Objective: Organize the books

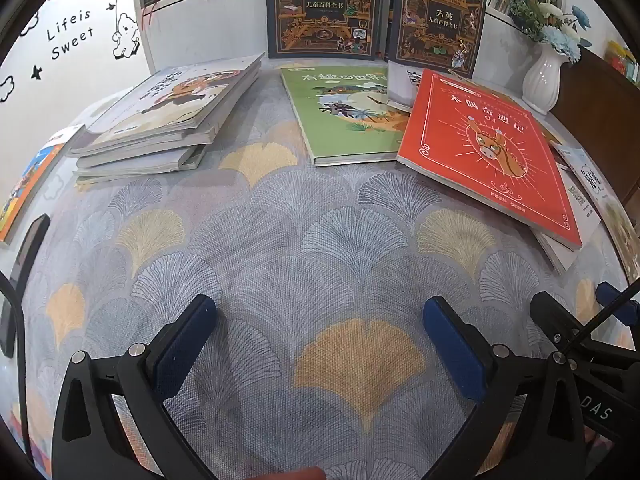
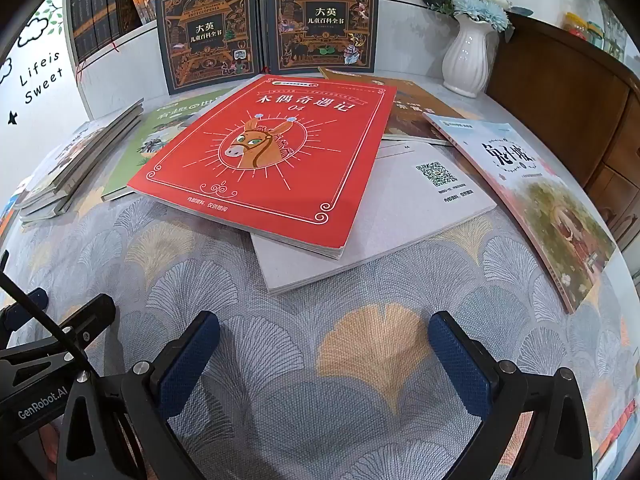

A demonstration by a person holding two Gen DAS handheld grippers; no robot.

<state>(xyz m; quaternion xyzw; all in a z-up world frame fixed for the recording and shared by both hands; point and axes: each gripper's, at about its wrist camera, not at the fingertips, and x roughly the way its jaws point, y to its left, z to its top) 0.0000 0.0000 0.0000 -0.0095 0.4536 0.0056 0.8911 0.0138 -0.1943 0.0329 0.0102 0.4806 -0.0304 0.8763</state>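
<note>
Landmark: red book (image 2: 264, 160), donkey-head cover, lying flat on the fan-patterned tablecloth (image 2: 320, 360).

Seen only from the right wrist view: grey book (image 2: 400, 216) with a QR code, directly under the red book and sticking out on its near and right sides; brown book (image 2: 416, 116) behind the red book's right edge; pale picture book (image 2: 536, 200) to the right of the red book, overlapping the grey one's far right corner.

Seen best from the left wrist view: stack of books (image 1: 168, 116) well to the left of the red book (image 1: 488, 152), spines toward the camera; orange book (image 1: 28, 184) further left, at the table edge.

Both views: green book (image 1: 340, 116) just left of the red book, partly tucked under it; two dark encyclopedia volumes (image 2: 264, 20) standing upright behind it, covers forward; white vase (image 2: 468, 56) with blue flowers behind and right.

Orientation: red book's long axis runs from near to far, turned slightly askew, title end away from the camera, face up.

Left gripper (image 1: 320, 340): jaws spread wide, nothing between them, over bare cloth in front and left of the red book.

Right gripper (image 2: 324, 352): jaws spread wide, empty, over bare cloth just in front of the grey book.
</note>
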